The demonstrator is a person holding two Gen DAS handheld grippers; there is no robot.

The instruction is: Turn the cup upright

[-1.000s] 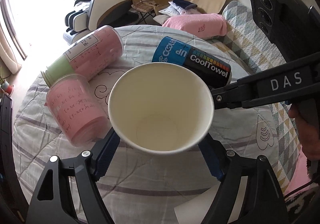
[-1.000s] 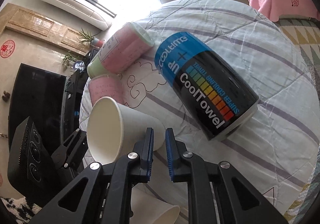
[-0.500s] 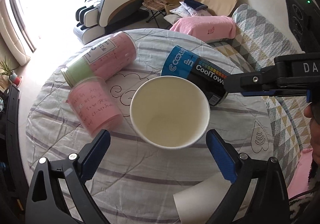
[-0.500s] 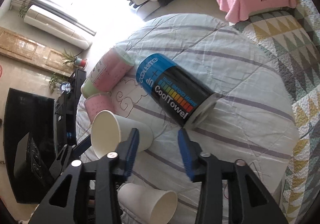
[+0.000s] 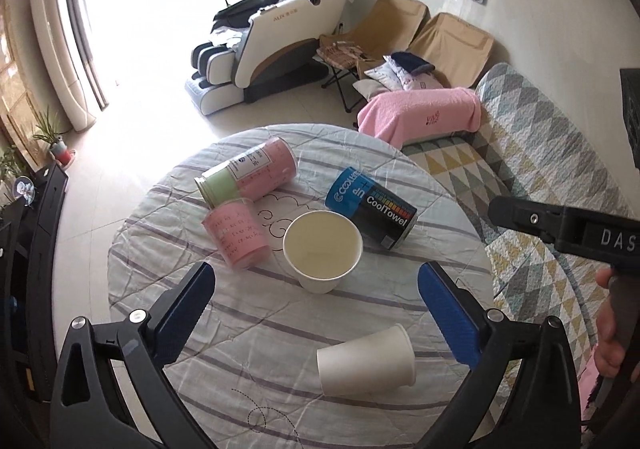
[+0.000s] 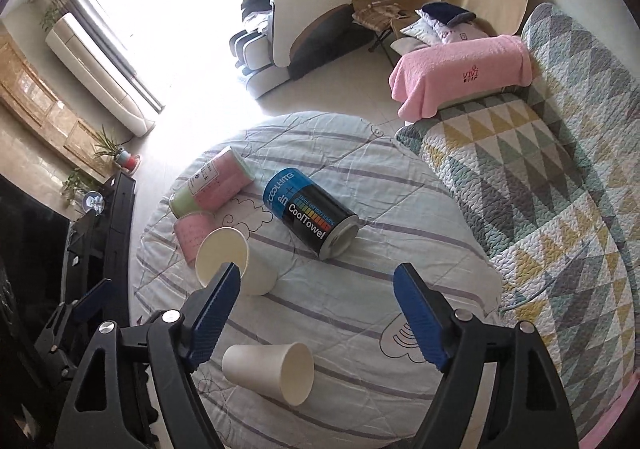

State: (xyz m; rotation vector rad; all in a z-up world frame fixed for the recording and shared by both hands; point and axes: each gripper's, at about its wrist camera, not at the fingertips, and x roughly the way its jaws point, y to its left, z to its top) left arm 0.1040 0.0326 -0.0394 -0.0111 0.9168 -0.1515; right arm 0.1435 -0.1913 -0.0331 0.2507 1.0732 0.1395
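Note:
A white paper cup (image 5: 322, 250) stands upright, mouth up, near the middle of the round cloth-covered table (image 5: 280, 329); it also shows in the right wrist view (image 6: 236, 265). A second white paper cup (image 5: 366, 361) lies on its side near the front; in the right wrist view (image 6: 270, 371) its mouth faces right. My left gripper (image 5: 316, 307) is open and empty, held high above and in front of the upright cup. My right gripper (image 6: 316, 309) is open and empty, above the table between both cups.
A blue-and-black CoolTowel can (image 5: 372, 211) lies on its side behind the upright cup. Two pink cylinders (image 5: 248, 171) (image 5: 236, 237) lie at the left. A quilted sofa (image 6: 540, 169) borders the table on the right.
Both grippers opened, let go of the upright cup, and pulled back and up from the table. The cup stayed standing. The lying cup has come into view.

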